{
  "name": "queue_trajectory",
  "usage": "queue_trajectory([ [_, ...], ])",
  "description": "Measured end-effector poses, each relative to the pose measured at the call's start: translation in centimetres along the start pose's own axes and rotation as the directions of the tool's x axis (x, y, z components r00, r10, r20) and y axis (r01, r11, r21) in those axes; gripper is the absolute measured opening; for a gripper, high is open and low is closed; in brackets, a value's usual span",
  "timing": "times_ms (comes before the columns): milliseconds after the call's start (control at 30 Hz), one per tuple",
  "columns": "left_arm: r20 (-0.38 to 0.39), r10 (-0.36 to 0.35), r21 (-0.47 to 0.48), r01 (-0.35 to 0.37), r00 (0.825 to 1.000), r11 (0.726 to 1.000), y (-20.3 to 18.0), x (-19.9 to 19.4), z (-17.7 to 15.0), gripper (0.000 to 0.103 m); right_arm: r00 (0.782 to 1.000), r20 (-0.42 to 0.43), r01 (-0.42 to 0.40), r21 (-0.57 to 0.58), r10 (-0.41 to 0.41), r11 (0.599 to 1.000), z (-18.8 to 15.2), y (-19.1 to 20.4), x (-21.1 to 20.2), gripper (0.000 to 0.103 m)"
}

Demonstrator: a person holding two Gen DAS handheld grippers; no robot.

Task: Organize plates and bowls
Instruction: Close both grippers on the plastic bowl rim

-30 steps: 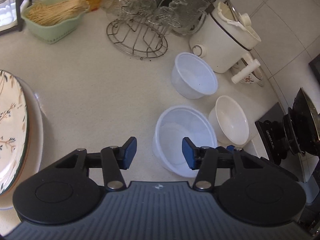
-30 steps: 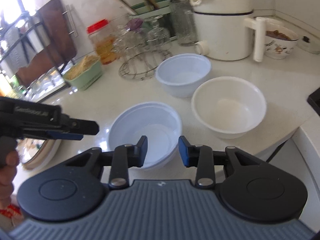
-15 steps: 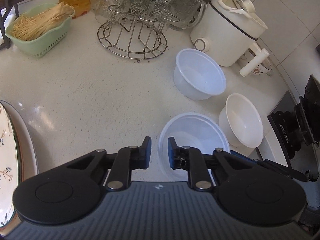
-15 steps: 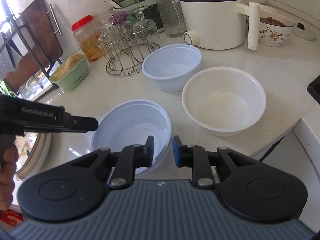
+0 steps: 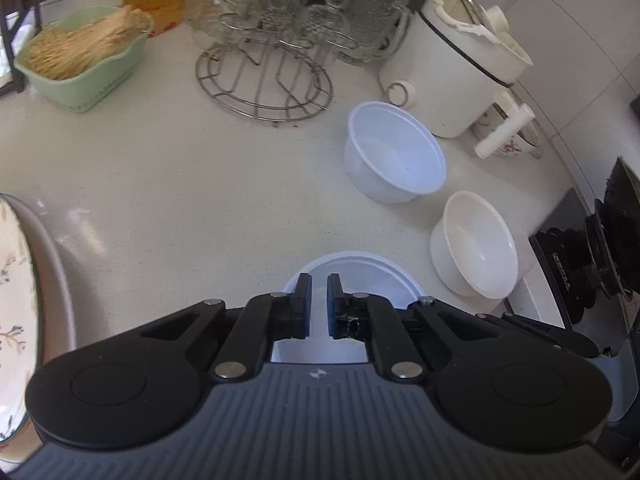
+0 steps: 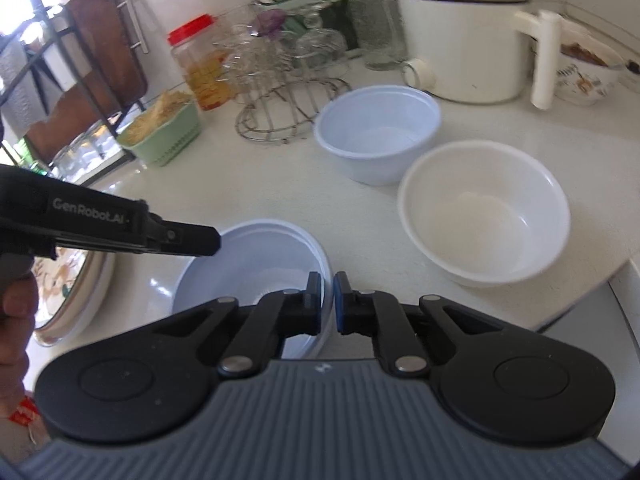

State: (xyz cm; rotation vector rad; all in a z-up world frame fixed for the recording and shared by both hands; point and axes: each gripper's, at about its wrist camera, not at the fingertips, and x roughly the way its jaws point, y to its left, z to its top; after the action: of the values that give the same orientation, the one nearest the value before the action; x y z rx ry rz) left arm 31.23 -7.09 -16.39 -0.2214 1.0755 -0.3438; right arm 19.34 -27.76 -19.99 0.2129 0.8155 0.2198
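Observation:
Three bowls stand on the white counter. The near pale-blue plastic bowl (image 5: 352,276) (image 6: 256,264) lies under both grippers. My left gripper (image 5: 319,300) has its jaws nearly shut over the bowl's left rim. My right gripper (image 6: 328,300) is nearly shut with the bowl's right rim in the narrow gap. A second pale-blue bowl (image 5: 394,158) (image 6: 378,132) stands farther back. A cream-white bowl (image 5: 476,244) (image 6: 484,212) stands to the right. Stacked floral plates (image 5: 20,300) (image 6: 68,292) sit at the left edge.
A wire glass rack (image 5: 266,68) (image 6: 288,92), a green basket (image 5: 84,60), an orange jar (image 6: 200,64) and a white cooker (image 5: 452,68) (image 6: 468,36) line the back. A black stove (image 5: 592,256) sits at the right. The counter edge runs beside the cream-white bowl.
Both grippers closed from wide open to a narrow gap and moved in over the near pale-blue bowl's rim. The bowls stay in place.

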Motion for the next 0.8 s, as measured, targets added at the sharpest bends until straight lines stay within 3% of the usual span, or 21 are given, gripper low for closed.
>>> queue_trajectory([
  [200,0.033,0.066,-0.027,-0.065,0.997,0.997,1.5,-1.5,-0.2,0.013,0.999,-0.015,-0.029,-0.014,0.029,0.999,0.4,0.5,0.7,0.008],
  [267,0.024,0.098,-0.04,-0.097,0.995,0.994,2.1,-1.7,-0.5,0.036,0.999,-0.016,-0.037,-0.014,0.037,0.999,0.6,0.6,0.8,0.008],
  [333,0.021,0.127,-0.042,-0.126,0.992,0.991,2.6,-1.8,-1.0,0.047,0.999,-0.021,-0.04,-0.011,0.04,0.999,0.6,0.7,0.9,0.008],
  [433,0.002,0.09,-0.052,-0.09,0.996,0.995,3.0,-1.6,-1.6,0.044,0.998,-0.035,-0.05,-0.003,0.049,0.999,0.5,0.9,1.1,0.008],
  [533,-0.032,0.071,-0.056,-0.073,0.997,0.996,3.0,-0.9,-2.2,0.024,0.998,-0.042,-0.057,-0.008,0.057,0.998,0.5,1.4,1.4,0.008],
  [633,-0.024,0.113,-0.037,-0.114,0.993,0.993,3.0,-1.0,-2.3,0.01,0.998,-0.044,-0.055,-0.012,0.054,0.998,0.7,1.9,1.7,0.009],
  [800,0.021,0.126,-0.093,-0.124,0.992,0.988,4.6,-2.5,-1.7,0.009,0.995,-0.044,-0.086,-0.004,0.086,0.996,1.4,2.5,1.8,0.008],
])
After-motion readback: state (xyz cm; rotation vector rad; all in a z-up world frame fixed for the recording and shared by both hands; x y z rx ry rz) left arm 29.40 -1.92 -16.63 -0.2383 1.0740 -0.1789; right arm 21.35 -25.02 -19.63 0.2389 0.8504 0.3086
